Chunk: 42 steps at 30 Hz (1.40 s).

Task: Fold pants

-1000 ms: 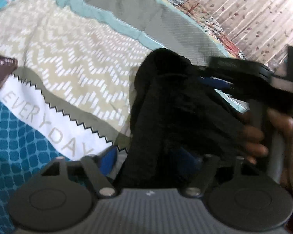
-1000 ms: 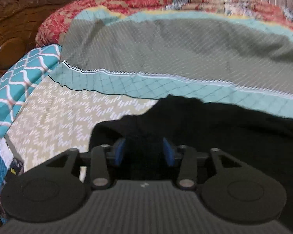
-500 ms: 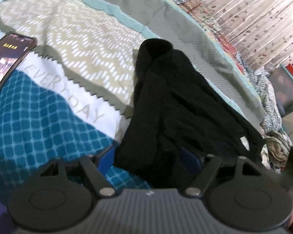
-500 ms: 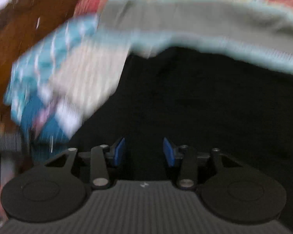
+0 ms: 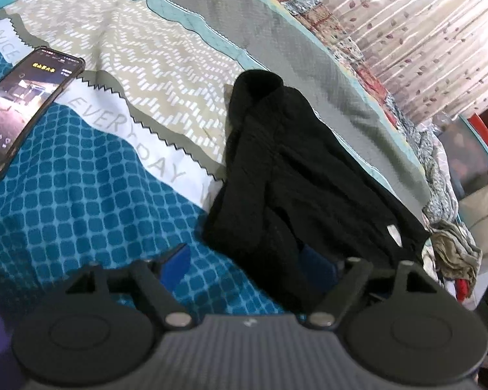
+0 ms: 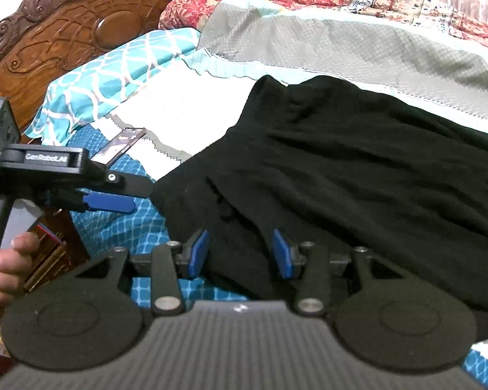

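The black pants lie bunched on the bed, folded roughly lengthwise, one rounded end toward the headboard and the rest trailing toward the bed's far edge. In the right wrist view the cloth spreads wide and rumpled over the patterned bedspread.

The left claw stands wide, one blue pad over the teal bedspread and the other at the near hem of the pants; it grips nothing. The right claw is also spread, its pads on either side of a low fold of black cloth but not closed on it.

A phone rests on the bedspread, well apart from the pants, beside the pillow.

From here the main risk, as I judge it, is a poor pinch: the fabric is dark, layered and creased, so a claw may catch only the top layer, or the bedspread with it, and the fold would drag askew. The end near the far edge could also slide off the bed if pulled that way.
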Motion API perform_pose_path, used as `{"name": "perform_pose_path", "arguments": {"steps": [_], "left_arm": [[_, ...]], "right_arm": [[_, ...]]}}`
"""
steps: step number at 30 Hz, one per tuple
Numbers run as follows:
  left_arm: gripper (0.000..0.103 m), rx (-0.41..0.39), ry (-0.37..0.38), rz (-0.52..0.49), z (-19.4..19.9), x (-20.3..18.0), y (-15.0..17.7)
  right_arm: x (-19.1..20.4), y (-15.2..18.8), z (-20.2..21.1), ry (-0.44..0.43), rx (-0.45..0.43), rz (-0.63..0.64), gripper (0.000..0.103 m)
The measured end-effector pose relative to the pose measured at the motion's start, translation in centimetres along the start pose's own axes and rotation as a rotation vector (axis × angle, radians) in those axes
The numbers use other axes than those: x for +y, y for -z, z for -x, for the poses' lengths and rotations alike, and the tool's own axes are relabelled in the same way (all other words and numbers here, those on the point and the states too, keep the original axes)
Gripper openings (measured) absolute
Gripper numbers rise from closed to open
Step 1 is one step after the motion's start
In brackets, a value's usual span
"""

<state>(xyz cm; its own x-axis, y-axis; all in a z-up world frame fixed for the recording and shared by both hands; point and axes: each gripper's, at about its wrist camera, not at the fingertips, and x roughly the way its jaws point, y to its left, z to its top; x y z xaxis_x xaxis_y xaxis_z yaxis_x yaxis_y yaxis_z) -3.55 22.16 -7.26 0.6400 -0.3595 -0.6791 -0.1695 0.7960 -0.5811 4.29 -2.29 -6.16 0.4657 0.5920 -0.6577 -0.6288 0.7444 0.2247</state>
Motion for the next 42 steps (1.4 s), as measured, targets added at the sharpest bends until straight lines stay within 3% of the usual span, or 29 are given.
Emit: {"name": "perform_pose_path", "arguments": {"steps": [11,16,18,19,20,21,22,23,25,28,31,33,35,36,37,39,42], "left_arm": [[0.081,0.035,0.086,0.069,-1.7,0.4,-2.0],[0.078,0.06,0.053,0.088,-3.8,0.4,-2.2],[0.058,0.058,0.035,0.084,-4.2,0.2,-1.9],[0.042,0.064,0.026,0.073,-4.3,0.0,-1.8],[0.04,0.073,0.031,0.072,-4.5,-0.1,-1.7],[0.036,0.067,0.039,0.077,-4.4,-0.1,-1.6],[0.018,0.057,0.044,0.072,-4.1,-0.2,-1.6],[0.014,0.049,0.057,0.06,-3.6,-0.4,-1.6],[0.014,0.012,0.079,0.035,-1.9,-0.8,-1.8],[0.014,-0.044,0.091,-0.013,0.9,-0.8,-1.8],[0.014,-0.024,0.063,-0.012,1.3,0.2,-1.1],[0.015,0.037,0.019,0.015,0.1,1.0,-0.3],[0.013,0.085,-0.01,0.034,-0.7,1.4,0.5],[0.014,0.091,-0.01,0.035,-0.8,1.6,0.9],[0.019,0.087,-0.007,0.028,-0.6,1.5,1.0],[0.03,0.06,-0.001,0.005,0.1,1.0,0.8],[0.035,0.004,0.007,-0.017,1.2,0.5,-0.5]], "right_arm": [[0.8,0.6,0.8,-0.001,-0.003,0.082,0.051],[1.3,0.9,0.2,-0.014,0.012,0.132,0.055],[1.5,0.9,-0.6,-0.008,0.03,0.16,0.055],[1.5,1.0,-1.3,-0.002,0.041,0.168,0.054],[1.4,1.1,-2.0,0.001,0.056,0.17,0.054],[1.2,1.0,-2.8,0.0,0.082,0.164,0.043],[1.0,1.0,-3.4,-0.008,0.103,0.153,0.019],[0.9,0.8,-3.6,-0.01,0.105,0.137,0.014],[0.9,0.0,-2.7,-0.055,0.092,0.097,0.009],[1.5,-0.7,-0.5,-0.15,0.05,0.113,0.009],[1.9,0.3,-1.0,-0.161,0.102,0.141,0.011],[1.6,1.4,-2.7,-0.147,0.189,0.122,0.016],[1.4,1.9,-2.8,-0.144,0.186,0.104,0.018],[1.3,1.8,-2.4,-0.155,0.182,0.099,0.024],[1.1,1.6,-2.0,-0.163,0.176,0.094,0.036],[0.9,1.2,-0.9,-0.164,0.137,0.082,0.045],[-0.3,1.0,0.6,-0.137,0.092,0.059,0.047]]}}
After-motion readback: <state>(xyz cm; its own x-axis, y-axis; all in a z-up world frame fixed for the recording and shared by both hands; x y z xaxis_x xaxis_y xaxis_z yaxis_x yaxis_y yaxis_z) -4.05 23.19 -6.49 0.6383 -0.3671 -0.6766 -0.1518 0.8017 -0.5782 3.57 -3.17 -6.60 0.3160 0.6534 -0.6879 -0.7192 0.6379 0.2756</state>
